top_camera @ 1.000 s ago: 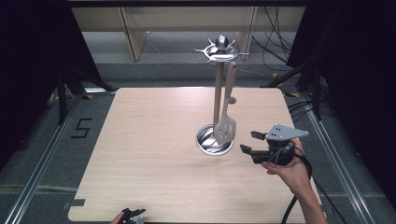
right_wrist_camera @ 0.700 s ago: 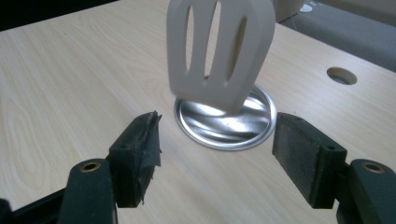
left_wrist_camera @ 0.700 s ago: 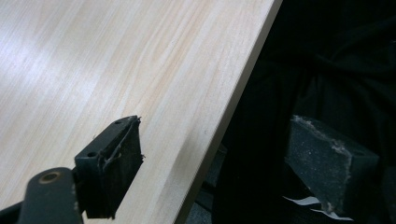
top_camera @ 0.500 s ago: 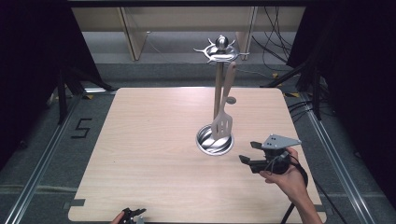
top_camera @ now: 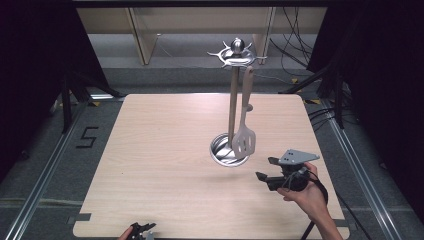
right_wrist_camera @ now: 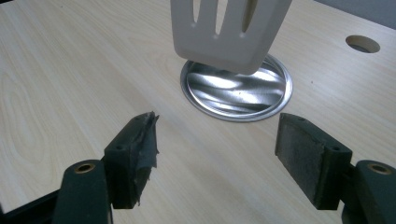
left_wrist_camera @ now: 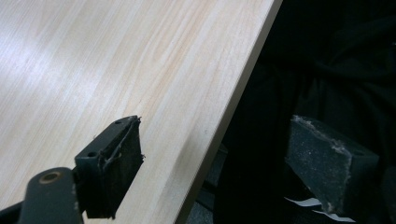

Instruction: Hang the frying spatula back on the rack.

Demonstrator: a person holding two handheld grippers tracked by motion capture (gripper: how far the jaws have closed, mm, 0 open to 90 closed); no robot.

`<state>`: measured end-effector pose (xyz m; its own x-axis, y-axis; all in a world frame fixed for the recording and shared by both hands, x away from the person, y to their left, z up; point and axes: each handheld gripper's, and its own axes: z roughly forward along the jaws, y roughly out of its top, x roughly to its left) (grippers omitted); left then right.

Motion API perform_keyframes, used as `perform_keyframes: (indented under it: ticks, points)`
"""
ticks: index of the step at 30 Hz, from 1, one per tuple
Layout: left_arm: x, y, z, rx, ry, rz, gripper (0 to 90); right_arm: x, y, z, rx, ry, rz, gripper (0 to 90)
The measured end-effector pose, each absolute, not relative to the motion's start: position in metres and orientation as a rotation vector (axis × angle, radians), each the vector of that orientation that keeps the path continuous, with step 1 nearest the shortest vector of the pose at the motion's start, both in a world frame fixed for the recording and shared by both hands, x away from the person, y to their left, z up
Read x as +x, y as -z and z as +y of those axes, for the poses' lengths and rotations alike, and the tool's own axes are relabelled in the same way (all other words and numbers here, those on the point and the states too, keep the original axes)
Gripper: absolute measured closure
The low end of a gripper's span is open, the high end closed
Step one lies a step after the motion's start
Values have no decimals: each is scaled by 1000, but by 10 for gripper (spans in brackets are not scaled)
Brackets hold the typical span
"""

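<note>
A metal utensil stand [top_camera: 233, 100] rises from a round steel base [top_camera: 228, 151] [right_wrist_camera: 236, 92] near the middle of the wooden table [top_camera: 165, 165]. A pale slotted spatula [top_camera: 244, 140] [right_wrist_camera: 229, 29] hangs from one of the stand's top hooks, its blade just above the base. My right gripper [top_camera: 266, 169] [right_wrist_camera: 215, 156] is open, low over the table to the right of the base, its jaws pointing toward it with nothing between them. My left gripper [top_camera: 142, 231] [left_wrist_camera: 215, 161] is open at the table's near edge, one jaw over the wood and the other past the edge.
A round hole [right_wrist_camera: 363, 43] is cut in the tabletop beyond the base. Metal rails [top_camera: 45, 170] run along both sides of the table. Cables [top_camera: 295, 55] lie on the floor at the back right. Black curtains hang on both sides.
My right gripper has drawn back from the hanging spatula toward the near right of the table and sunk lower. The spatula stays on its hook. The left gripper has not moved.
</note>
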<state>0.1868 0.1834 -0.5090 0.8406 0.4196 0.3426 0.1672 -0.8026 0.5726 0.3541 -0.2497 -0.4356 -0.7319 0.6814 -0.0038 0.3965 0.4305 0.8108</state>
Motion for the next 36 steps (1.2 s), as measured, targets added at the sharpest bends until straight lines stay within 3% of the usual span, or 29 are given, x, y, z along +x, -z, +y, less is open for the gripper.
perform_keyframes:
  ticks: [36]
  points:
    - [186,510,187,2464,-626,473,172,334,464,-253,940,-1163,2404,248]
